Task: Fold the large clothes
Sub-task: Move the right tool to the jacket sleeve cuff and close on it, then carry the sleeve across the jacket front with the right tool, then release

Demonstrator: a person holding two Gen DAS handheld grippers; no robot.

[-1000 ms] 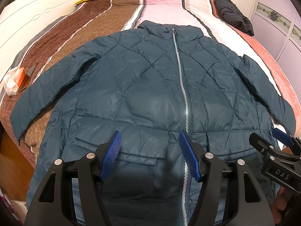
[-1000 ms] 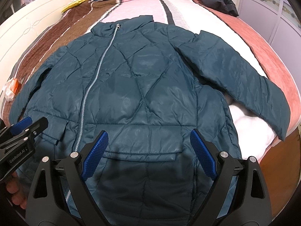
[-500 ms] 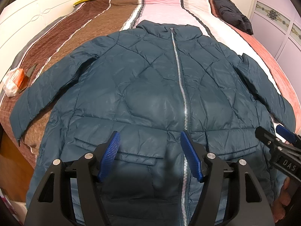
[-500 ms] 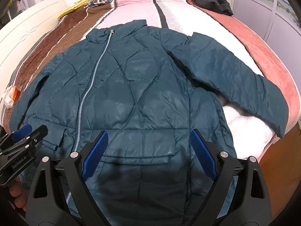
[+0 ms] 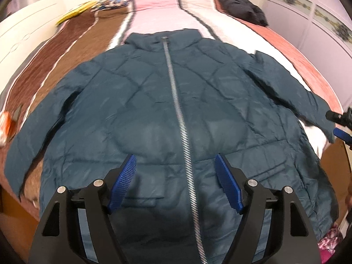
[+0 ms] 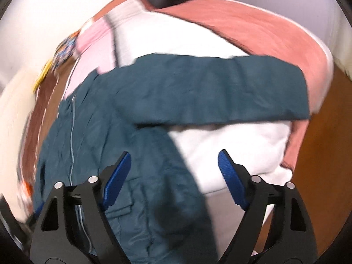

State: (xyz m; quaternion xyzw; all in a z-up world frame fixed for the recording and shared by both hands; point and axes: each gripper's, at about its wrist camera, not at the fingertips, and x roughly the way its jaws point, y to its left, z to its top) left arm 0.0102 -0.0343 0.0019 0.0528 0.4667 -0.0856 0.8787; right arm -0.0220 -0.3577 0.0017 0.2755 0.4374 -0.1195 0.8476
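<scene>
Lying zipped on one bed (image 5: 154, 6): one teal jacket (image 5: 154, 114), two sleeves spread.

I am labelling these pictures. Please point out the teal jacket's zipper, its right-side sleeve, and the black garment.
zipper (image 5: 178, 110), left wrist view, middle of its teeth.
sleeve (image 6: 220, 88), right wrist view, mid-length.
black garment (image 5: 239, 8), left wrist view, its centre.

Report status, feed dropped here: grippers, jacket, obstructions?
Left hand-held gripper open, right hand-held gripper open. Teal jacket flat, zipped, unfolded. Black garment lies clear.
</scene>
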